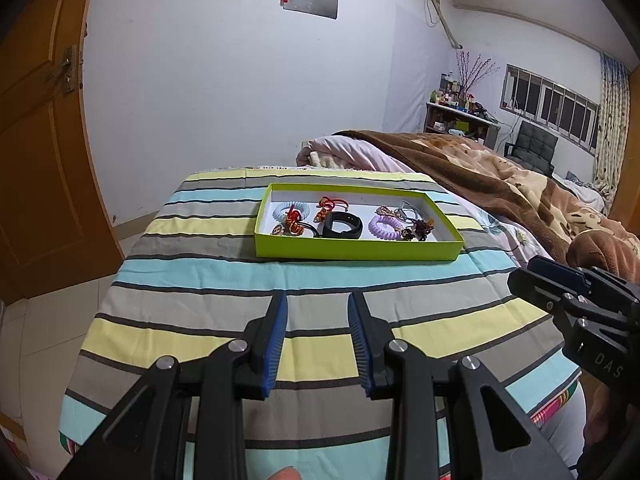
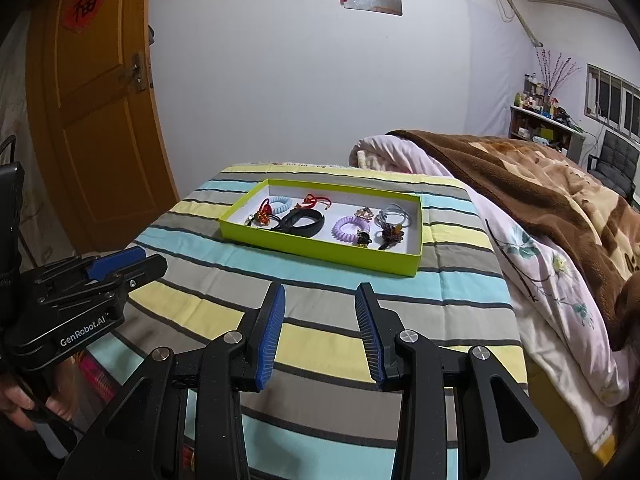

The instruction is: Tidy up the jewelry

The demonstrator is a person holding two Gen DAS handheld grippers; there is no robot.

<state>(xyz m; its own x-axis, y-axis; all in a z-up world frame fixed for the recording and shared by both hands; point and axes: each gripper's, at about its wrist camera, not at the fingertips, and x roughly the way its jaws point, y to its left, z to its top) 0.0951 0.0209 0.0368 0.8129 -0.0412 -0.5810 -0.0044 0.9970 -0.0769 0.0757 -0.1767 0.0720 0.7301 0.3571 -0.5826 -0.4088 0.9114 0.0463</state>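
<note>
A shallow lime-green box (image 1: 356, 249) (image 2: 320, 248) sits on the far half of a striped table. Inside lie a light-blue coil hair tie (image 1: 291, 209) (image 2: 279, 202), a purple coil hair tie (image 1: 385, 226) (image 2: 351, 227), a black band (image 1: 343, 225) (image 2: 301, 220), red knotted cord pieces (image 1: 329, 203) (image 2: 316, 199), grey hair ties (image 1: 409, 210) (image 2: 394, 213) and small dark charms (image 1: 423, 227) (image 2: 391, 235). My left gripper (image 1: 317, 300) and my right gripper (image 2: 320, 292) both hover open over the near stripes, well short of the box, with nothing between the blue pads.
The striped cloth (image 1: 224, 320) covers the table. A bed with a brown blanket (image 1: 500, 176) (image 2: 552, 184) lies right of it. An orange door (image 1: 36, 140) (image 2: 100, 100) stands left. A person's hand (image 2: 24, 404) holds the left gripper's handle. A shelf and chair are far right.
</note>
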